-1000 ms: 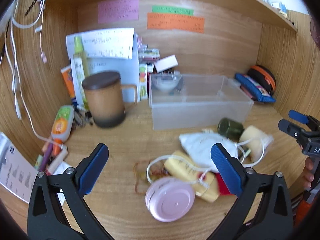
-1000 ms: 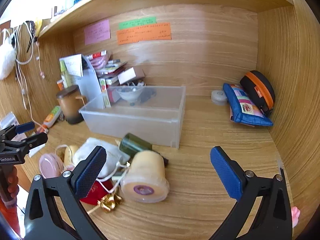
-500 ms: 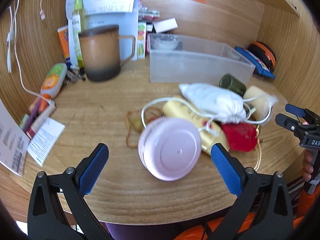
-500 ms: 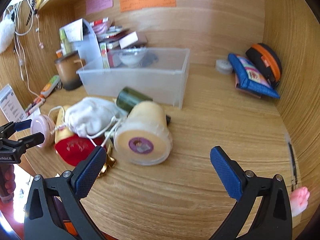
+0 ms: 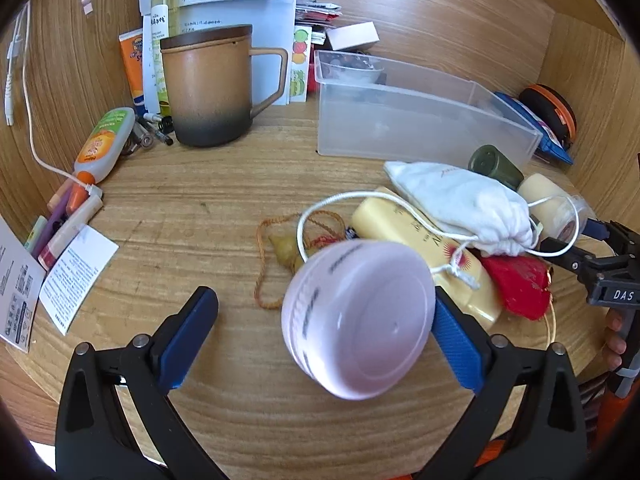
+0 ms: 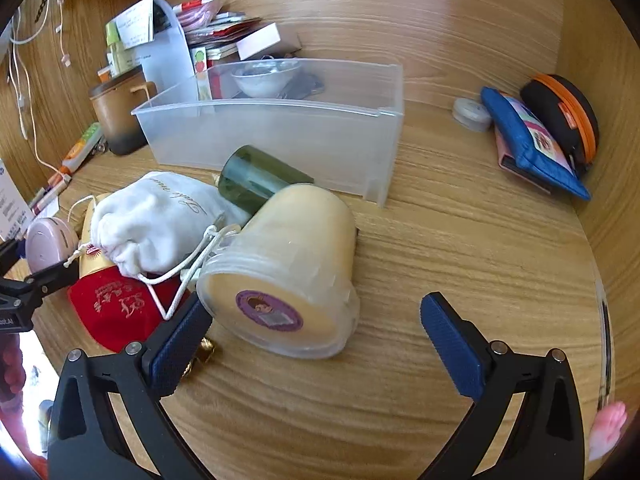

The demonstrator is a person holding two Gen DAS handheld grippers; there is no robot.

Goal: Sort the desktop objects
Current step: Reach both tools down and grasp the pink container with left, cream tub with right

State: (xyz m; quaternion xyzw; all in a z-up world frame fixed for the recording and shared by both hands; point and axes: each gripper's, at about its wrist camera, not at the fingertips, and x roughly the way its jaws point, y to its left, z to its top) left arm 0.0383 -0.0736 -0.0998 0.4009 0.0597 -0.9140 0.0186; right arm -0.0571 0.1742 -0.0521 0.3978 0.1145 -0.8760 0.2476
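A pink round jar (image 5: 356, 320) lies on its side between the fingers of my open left gripper (image 5: 320, 332), close against the right finger; it also shows in the right wrist view (image 6: 50, 242). Behind it lie a yellow tube (image 5: 424, 248), a white drawstring pouch (image 5: 460, 200), a red pouch (image 5: 516, 284), a dark green bottle (image 6: 256, 178) and a cream jar (image 6: 288, 276). My right gripper (image 6: 316, 340) is open just in front of the cream jar. A clear plastic bin (image 6: 280, 128) stands behind the pile.
A brown lidded mug (image 5: 208, 88), papers, a spray bottle and tubes crowd the left back. Pens and leaflets (image 5: 76, 276) lie at the left edge. A blue pouch (image 6: 532, 140) and a black-orange case (image 6: 564, 116) rest at the right wall.
Both grippers have moved forward and down toward the pile. The pink jar now lies between the left fingers, and the cream jar sits close before the right fingers.
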